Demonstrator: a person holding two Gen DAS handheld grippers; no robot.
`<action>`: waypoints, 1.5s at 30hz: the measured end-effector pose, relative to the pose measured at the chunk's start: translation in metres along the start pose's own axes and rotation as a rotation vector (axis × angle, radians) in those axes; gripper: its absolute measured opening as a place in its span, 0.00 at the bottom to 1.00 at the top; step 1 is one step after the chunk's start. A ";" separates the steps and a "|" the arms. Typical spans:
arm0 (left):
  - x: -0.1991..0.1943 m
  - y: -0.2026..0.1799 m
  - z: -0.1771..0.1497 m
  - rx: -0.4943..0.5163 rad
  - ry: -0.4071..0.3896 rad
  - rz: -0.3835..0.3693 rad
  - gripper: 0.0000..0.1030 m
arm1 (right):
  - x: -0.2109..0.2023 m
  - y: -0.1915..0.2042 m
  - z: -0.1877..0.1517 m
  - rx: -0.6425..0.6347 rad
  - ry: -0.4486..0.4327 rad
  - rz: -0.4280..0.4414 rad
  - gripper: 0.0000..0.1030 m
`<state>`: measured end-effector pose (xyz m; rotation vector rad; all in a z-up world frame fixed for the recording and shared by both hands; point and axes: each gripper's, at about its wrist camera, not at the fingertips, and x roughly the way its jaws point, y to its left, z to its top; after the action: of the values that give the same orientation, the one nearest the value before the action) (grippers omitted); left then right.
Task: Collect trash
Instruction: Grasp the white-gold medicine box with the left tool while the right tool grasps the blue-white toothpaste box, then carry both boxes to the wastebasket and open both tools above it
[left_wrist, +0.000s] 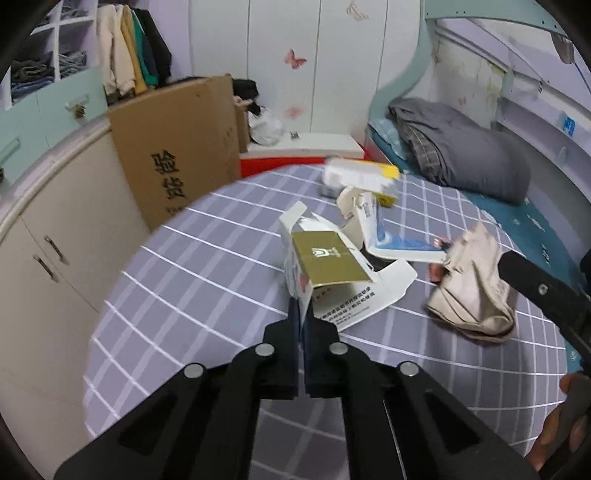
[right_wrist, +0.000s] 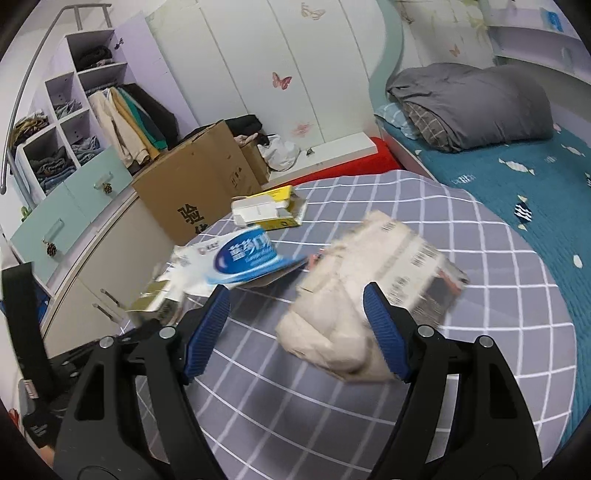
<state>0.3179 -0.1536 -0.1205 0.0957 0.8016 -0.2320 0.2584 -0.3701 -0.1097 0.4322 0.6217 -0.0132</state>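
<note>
The left gripper (left_wrist: 303, 314) is clenched on the near edge of a torn white-and-gold carton (left_wrist: 325, 266) on the checked bedsheet (left_wrist: 184, 280). The right gripper (right_wrist: 295, 325) stands released, a crumpled beige package (right_wrist: 362, 291) lying between its pads (motion-blurred, its print unreadable), touching the right one.

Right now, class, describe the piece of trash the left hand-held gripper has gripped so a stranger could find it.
On the grey checked bedspread, nearest the cupboards, stands a torn-open white carton. Unlike the blue-printed box and the crumpled beige bag beside it, it has a gold flap.
</note>
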 end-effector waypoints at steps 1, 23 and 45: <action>-0.002 0.004 0.000 -0.003 -0.002 -0.001 0.02 | 0.004 0.006 0.001 -0.010 0.005 0.005 0.71; 0.005 0.072 -0.024 -0.057 0.046 -0.036 0.02 | 0.099 0.063 -0.031 0.328 0.245 0.285 0.37; -0.051 0.207 -0.067 -0.244 -0.045 0.164 0.02 | 0.060 0.189 -0.038 0.103 0.158 0.414 0.05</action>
<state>0.2869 0.0678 -0.1313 -0.0729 0.7672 0.0192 0.3127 -0.1763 -0.0982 0.6600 0.6786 0.3878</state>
